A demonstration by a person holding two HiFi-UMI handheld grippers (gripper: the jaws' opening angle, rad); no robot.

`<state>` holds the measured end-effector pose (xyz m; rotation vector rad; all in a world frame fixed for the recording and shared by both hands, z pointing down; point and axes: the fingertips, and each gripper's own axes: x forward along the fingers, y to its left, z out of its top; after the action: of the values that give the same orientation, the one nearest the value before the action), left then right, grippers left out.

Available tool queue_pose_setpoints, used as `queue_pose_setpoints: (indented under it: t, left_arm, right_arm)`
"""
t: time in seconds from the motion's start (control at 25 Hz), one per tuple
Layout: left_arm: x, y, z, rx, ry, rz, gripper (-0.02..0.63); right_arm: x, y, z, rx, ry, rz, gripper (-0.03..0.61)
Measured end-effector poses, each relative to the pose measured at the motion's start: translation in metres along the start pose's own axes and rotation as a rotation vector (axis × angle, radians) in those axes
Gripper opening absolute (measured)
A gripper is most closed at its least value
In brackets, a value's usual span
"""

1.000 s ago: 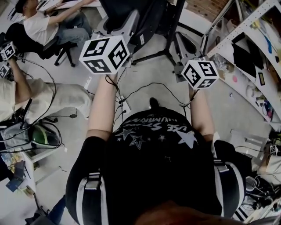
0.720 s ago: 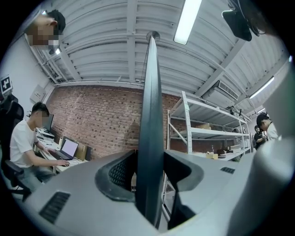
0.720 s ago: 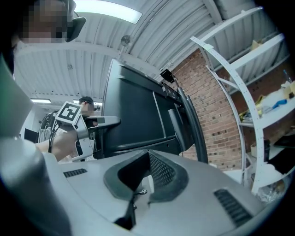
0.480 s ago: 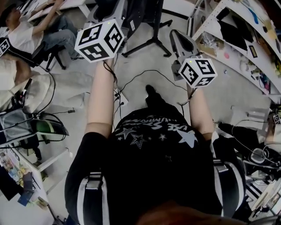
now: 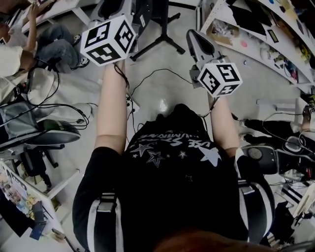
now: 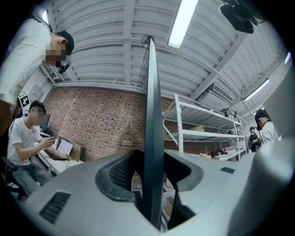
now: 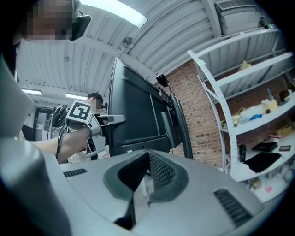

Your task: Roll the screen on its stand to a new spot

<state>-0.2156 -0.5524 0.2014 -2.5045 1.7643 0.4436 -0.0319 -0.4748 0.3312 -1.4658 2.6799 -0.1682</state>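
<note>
The screen (image 7: pixel 136 115) is a big dark panel on a black rolling stand (image 5: pixel 160 39), whose legs show at the top of the head view. My left gripper (image 5: pixel 114 9) is raised in front of me. In the left gripper view the screen's thin edge (image 6: pixel 152 115) runs upright between its jaws, and my left gripper (image 6: pixel 152 161) is shut on it. The right gripper view shows that left gripper (image 7: pixel 108 120) at the screen's side. My right gripper (image 5: pixel 194 39) hangs apart from the screen, and its tips (image 7: pixel 148 156) meet on nothing.
White shelving (image 5: pixel 256 29) full of items runs along the right. A seated person (image 5: pixel 29 44) and an office chair (image 5: pixel 44 135) are at the left. Cables (image 5: pixel 147 78) and a power strip (image 5: pixel 130 103) lie on the floor ahead. A brick wall (image 6: pixel 101 124) stands beyond.
The person has stepped on and turned. The stand's base has slid left and up in the head view, the shelving is nearer, and the seated people have drifted off the left edge. The left grip holds.
</note>
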Motion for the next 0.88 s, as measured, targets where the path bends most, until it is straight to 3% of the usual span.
queue_pose_setpoints:
  t: [0.44,0.88]
  left_arm:
    - [-0.002,-0.043,-0.014,-0.012,0.005,0.027,0.199]
    - [-0.052,-0.081,-0.001,-0.008,-0.016,0.01,0.199]
  right_arm:
    - [-0.044,-0.039,0.005,0.001,0.016,0.015,0.006]
    - [-0.102,-0.028,0.005,-0.001,0.025,0.024,0.006]
